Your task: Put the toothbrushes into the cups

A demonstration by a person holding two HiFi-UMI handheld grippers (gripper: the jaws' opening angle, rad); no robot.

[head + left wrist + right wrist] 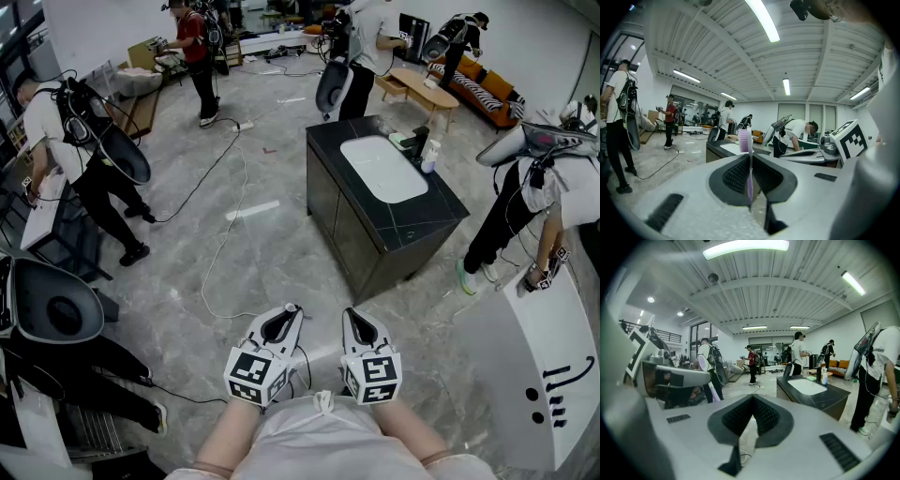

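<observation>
A purple toothbrush (749,180) stands upright between the jaws of my left gripper (750,155), which is shut on its handle; the bristled head (744,140) rises above the tips. In the head view both grippers are low and side by side, the left gripper (290,310) and the right gripper (350,315), over bare floor. My right gripper (753,397) is shut with nothing in it. Ahead stands a black counter (424,228) with a white sink (382,168). A dark cup-like thing (419,144) and a white bottle (430,157) sit at its far right corner.
Cables (225,234) trail across the grey floor between me and the counter. Several people with backpack rigs stand around, one bent over close by on the right (534,197). A white panel (548,370) is at the right and a dark seat (52,302) at the left.
</observation>
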